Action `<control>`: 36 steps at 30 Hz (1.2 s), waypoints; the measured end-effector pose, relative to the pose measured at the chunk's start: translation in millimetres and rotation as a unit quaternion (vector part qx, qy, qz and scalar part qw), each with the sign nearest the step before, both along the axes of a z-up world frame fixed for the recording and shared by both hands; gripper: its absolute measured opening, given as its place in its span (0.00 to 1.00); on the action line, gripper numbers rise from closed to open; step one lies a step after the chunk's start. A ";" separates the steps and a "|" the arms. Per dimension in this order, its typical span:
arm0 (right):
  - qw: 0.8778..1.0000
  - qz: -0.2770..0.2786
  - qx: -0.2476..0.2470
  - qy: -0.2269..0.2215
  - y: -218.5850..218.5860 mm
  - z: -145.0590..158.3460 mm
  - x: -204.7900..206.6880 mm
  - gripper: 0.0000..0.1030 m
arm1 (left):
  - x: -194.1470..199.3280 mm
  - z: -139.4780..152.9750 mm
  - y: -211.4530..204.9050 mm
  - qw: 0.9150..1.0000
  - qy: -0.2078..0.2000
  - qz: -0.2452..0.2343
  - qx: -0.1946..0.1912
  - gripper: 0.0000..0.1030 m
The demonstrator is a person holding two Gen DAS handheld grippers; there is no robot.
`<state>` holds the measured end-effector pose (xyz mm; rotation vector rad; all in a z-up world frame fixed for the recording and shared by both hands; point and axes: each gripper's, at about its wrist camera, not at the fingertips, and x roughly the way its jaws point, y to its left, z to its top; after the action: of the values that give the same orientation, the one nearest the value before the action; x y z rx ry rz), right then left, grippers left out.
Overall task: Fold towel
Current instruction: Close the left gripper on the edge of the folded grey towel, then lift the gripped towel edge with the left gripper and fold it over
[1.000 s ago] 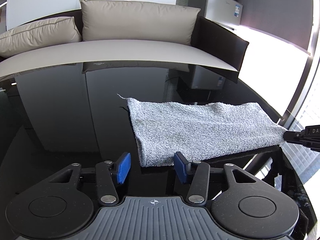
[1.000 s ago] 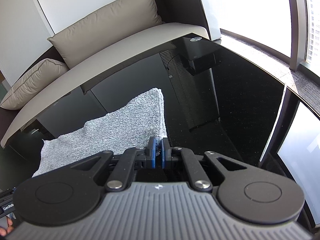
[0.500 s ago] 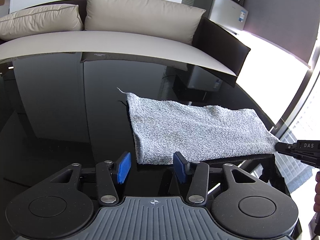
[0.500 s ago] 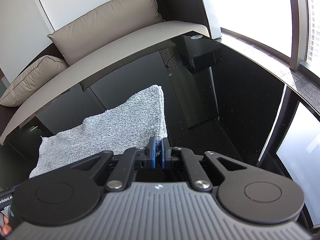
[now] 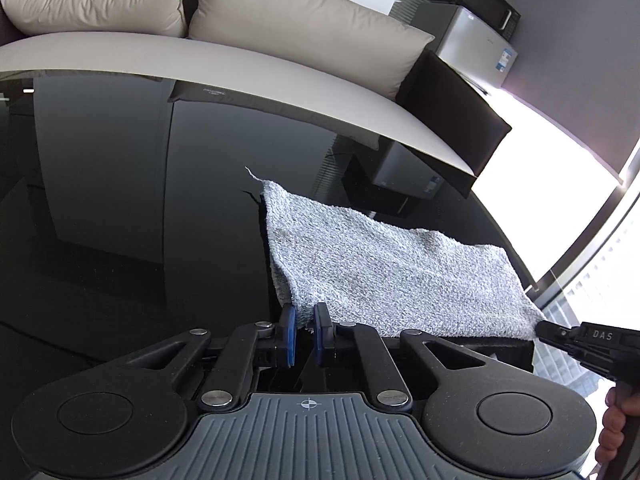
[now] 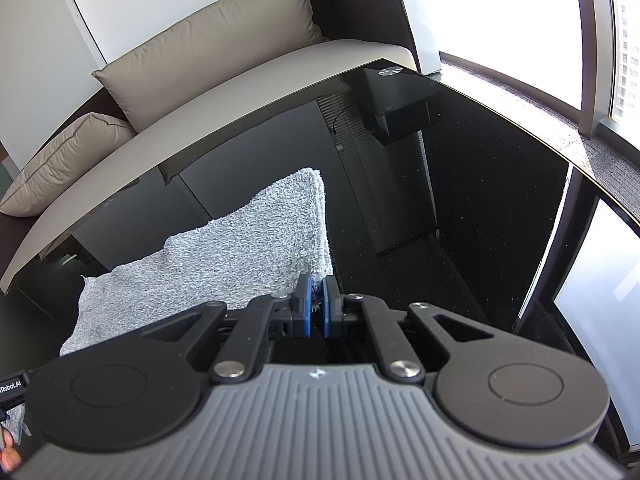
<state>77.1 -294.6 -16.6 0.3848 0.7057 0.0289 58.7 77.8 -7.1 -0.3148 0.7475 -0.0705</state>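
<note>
- The grey towel (image 5: 384,276) lay lengthwise between the grippers.
- Left gripper (image 5: 303,334) had pinched its near corner.
- Right gripper (image 6: 315,308) clamped the opposite near corner.

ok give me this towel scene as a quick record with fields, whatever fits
surface: glossy black table
towel: grey towel, folded into a long strip, lying across the table
left gripper: shut on the towel's near left corner
right gripper: shut on the towel's near right corner
towel state: both near corners pinched, the rest still resting on the table
background: beige sofa with cushions behind the table
likely next: lift both corners and carry them over for another fold
</note>
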 end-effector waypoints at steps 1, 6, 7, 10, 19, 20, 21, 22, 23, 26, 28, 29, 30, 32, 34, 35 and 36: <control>1.000 0.000 0.001 0.001 -0.2 -0.1 0.1 0.05 | 0.1 1.0 -0.7 1.000 -0.003 0.001 0.002 0.07; 1.000 0.002 0.001 0.002 -0.4 -0.2 0.2 0.05 | 2.3 6.6 -5.7 1.000 -0.012 -0.005 0.014 0.07; 1.000 0.003 0.001 0.002 0.0 -0.3 0.1 0.06 | 2.0 8.0 -6.5 1.000 -0.014 -0.006 0.016 0.07; 1.000 0.007 0.000 0.002 1.2 -0.1 -0.1 0.06 | 2.2 14.6 -11.8 0.999 -0.023 -0.014 0.032 0.07; 1.000 0.023 -0.002 0.006 2.3 2.0 -0.6 0.06 | 0.5 35.6 -17.5 0.997 -0.041 -0.020 0.060 0.07; 1.000 0.022 -0.002 0.006 1.5 2.3 -0.6 0.06 | 0.5 36.1 -16.7 0.997 -0.037 -0.019 0.060 0.07; 1.000 0.022 -0.002 0.005 0.8 2.7 -0.5 0.06 | 0.4 36.1 -16.8 0.997 -0.034 -0.020 0.063 0.07; 1.000 0.022 -0.003 0.005 0.3 3.4 -0.3 0.06 | 0.1 36.0 -17.3 0.997 -0.033 -0.021 0.066 0.07; 1.000 0.023 -0.002 0.005 -0.4 4.0 0.0 0.05 | 0.1 36.0 -18.6 0.997 -0.031 -0.022 0.069 0.07; 1.000 0.028 0.000 0.010 -0.8 4.3 1.3 0.05 | 3.2 36.9 -27.0 0.995 -0.028 -0.033 0.087 0.07; 0.999 0.032 0.002 0.013 -0.5 4.2 1.9 0.06 | 5.2 40.1 -32.9 0.994 -0.032 -0.042 0.098 0.07; 0.999 0.034 0.004 0.014 -0.3 4.1 2.1 0.06 | 6.7 43.2 -37.7 0.993 -0.034 -0.049 0.104 0.07; 0.999 0.036 0.005 0.015 0.2 3.8 2.3 0.06 | 8.1 46.0 -42.3 0.992 -0.037 -0.055 0.111 0.07; 0.999 0.039 0.007 0.016 1.2 2.5 2.8 0.06 | 11.1 50.0 -50.8 0.990 -0.041 -0.065 0.121 0.07; 0.999 0.040 0.011 0.019 1.3 1.0 3.1 0.06 | 13.2 52.2 -58.1 0.989 -0.042 -0.074 0.125 0.07; 0.999 0.039 0.014 0.020 0.4 0.8 3.4 0.06 | 14.3 53.6 -62.6 0.988 -0.042 -0.078 0.126 0.07; 0.999 0.039 0.017 0.020 -0.7 0.9 3.6 0.06 | 15.9 54.8 -67.0 0.988 -0.043 -0.081 0.126 0.07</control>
<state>80.7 -295.3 -15.7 0.3910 0.7609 0.1076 74.6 10.8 47.7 -0.0090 0.6867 -0.1409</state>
